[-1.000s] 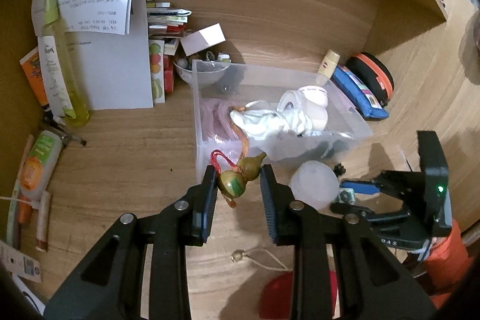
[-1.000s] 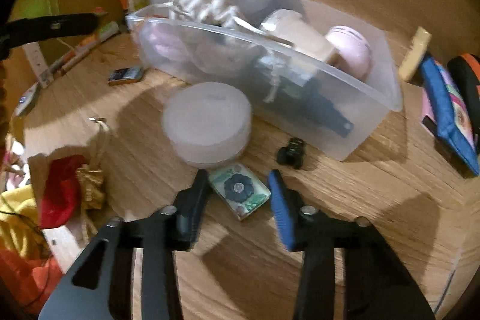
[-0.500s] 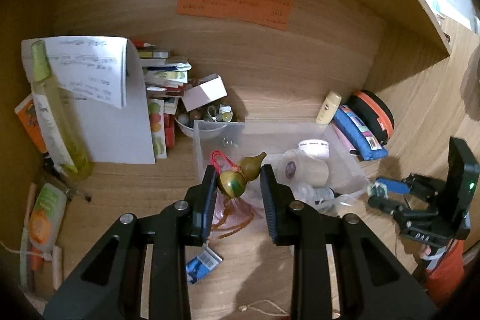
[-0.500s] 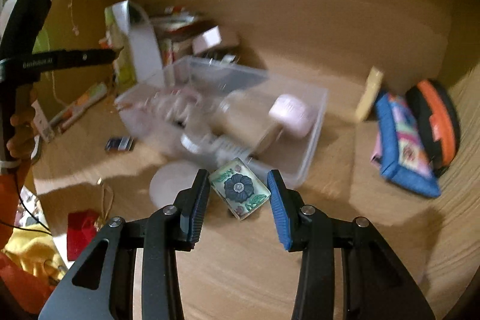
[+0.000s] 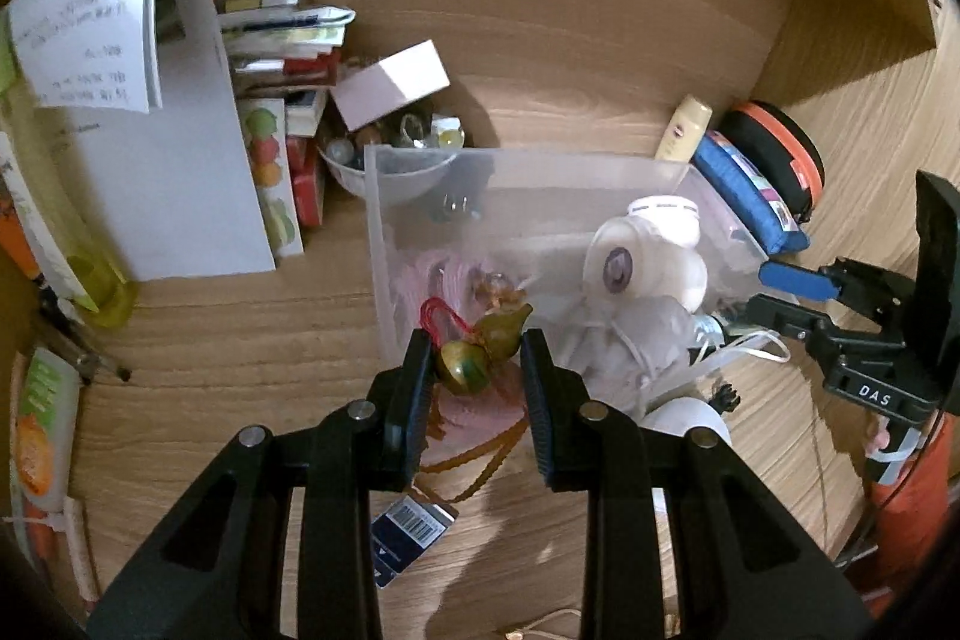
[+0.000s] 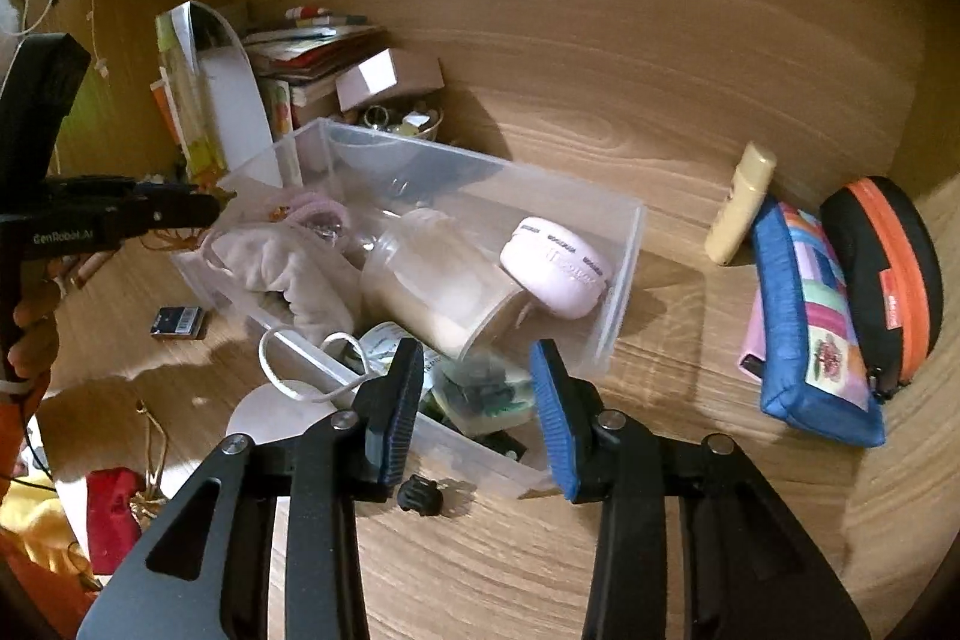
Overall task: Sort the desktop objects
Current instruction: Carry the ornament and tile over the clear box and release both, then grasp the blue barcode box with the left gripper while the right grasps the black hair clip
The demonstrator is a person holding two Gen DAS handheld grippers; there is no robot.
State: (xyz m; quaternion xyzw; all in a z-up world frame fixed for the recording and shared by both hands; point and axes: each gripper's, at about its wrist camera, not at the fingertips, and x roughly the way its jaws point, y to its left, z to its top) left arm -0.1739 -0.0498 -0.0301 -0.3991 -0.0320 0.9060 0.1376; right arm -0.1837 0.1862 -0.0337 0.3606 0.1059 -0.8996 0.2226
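**Both grippers over the bin, each carrying a small item**

The left gripper (image 5: 476, 340) is holding a green-and-gold gourd-shaped charm on a red cord (image 5: 474, 364), jaws narrow and pinching its lower bulb. It is hovering above the near left corner of the clear rectangular plastic bin (image 5: 384, 220), which is standing toward the back edge of the wooden tabletop (image 5: 240, 340). The charm's tassel is dangling below the jaws, outside the bin's front wall.

The right gripper (image 6: 477, 346) is pointing down over the near right corner of the bin. Its jaws are closing a little on a small green flower-patterned tin (image 6: 480, 394). The tin is blurred, but it appears pinched between the pads.

Judged step: delivery, both items being brought to the bin and neither released yet. The bin is already crowding up with a cloth pouch, a jar and a pink round case.

Next move calls for each gripper to be well inside the rim before opening. The left one needs to carry forward so the cord and tassel are clearing the wall rather than draping over it.
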